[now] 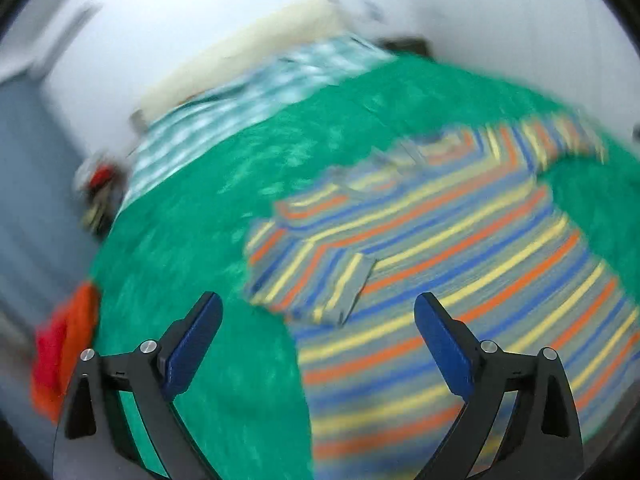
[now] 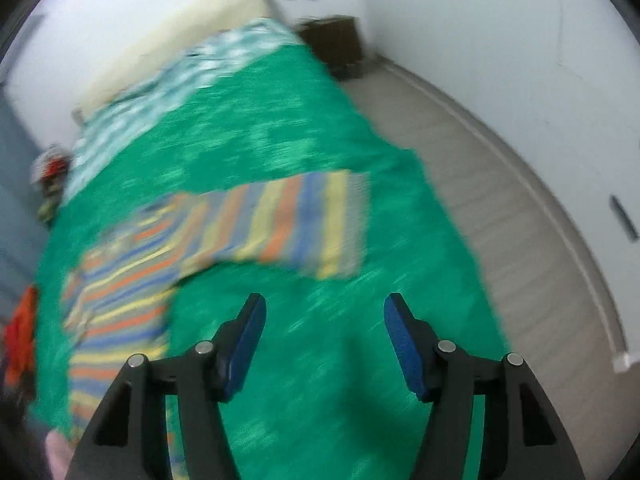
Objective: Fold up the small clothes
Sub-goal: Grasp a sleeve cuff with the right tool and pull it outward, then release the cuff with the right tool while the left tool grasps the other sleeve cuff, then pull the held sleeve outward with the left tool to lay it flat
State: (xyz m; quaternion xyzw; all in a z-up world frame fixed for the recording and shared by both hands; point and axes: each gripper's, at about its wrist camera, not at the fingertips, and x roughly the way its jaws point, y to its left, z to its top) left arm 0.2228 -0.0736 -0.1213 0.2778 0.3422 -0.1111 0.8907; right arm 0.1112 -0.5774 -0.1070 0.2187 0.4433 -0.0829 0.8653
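A small striped shirt [image 1: 440, 264] in orange, yellow, blue and grey lies spread on the green bedspread [image 1: 224, 200]. In the left wrist view one sleeve lies folded in over its body. My left gripper [image 1: 318, 312] hangs above the shirt's left edge, open wide, with nothing between its blue pads. In the right wrist view the striped shirt [image 2: 168, 264] lies to the left, its other sleeve [image 2: 296, 224] stretched out to the right. My right gripper [image 2: 325, 312] is open over bare green bedspread [image 2: 312, 380] in front of that sleeve, holding nothing. Both views are blurred.
An orange and red heap of clothes [image 1: 64, 356] sits at the bed's left edge. A teal and white patterned cover [image 1: 256, 96] and a cream headboard [image 1: 256, 44] lie at the far end. A dark nightstand [image 2: 334, 42] and grey floor [image 2: 500, 216] are to the right of the bed.
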